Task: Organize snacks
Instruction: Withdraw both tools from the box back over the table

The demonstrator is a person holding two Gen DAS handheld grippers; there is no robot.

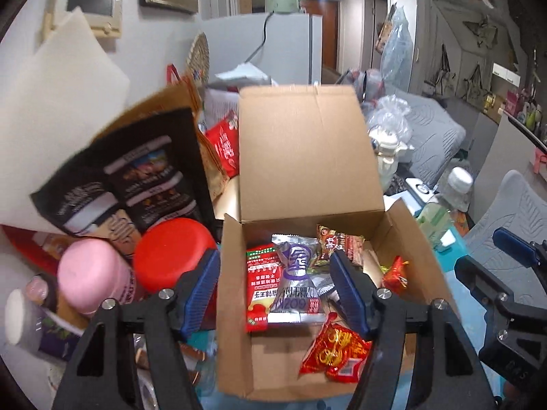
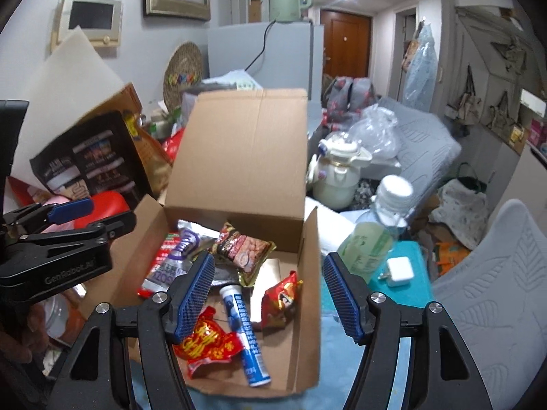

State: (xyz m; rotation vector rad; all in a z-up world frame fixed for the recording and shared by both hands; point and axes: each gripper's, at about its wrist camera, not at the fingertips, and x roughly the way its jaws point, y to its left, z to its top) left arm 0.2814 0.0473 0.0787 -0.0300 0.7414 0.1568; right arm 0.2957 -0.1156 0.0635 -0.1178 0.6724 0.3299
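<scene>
An open cardboard box [image 1: 307, 157] [image 2: 239, 157] stands on the table with its lid up. It holds several snacks: a silver-purple packet [image 1: 297, 283] [image 2: 171, 266], a red packet [image 1: 336, 352] [image 2: 208, 341], a peanut bag [image 2: 244, 246], a small red packet [image 2: 280, 297] and a blue-white tube [image 2: 244, 328]. My left gripper [image 1: 273, 294] is open and empty over the box's left wall. My right gripper [image 2: 268, 294] is open and empty over the box's right part. Left of the box stand a pink-lidded jar [image 1: 90, 273], a red-lidded jar [image 1: 171, 253] and a black snack bag [image 1: 133, 171].
A water bottle [image 2: 376, 232] and a white charger [image 2: 398, 271] on a teal surface stand right of the box. A cream teapot [image 2: 340, 171] sits behind. Bags and boxes crowd the left. A grey chair [image 2: 489, 294] is at the right.
</scene>
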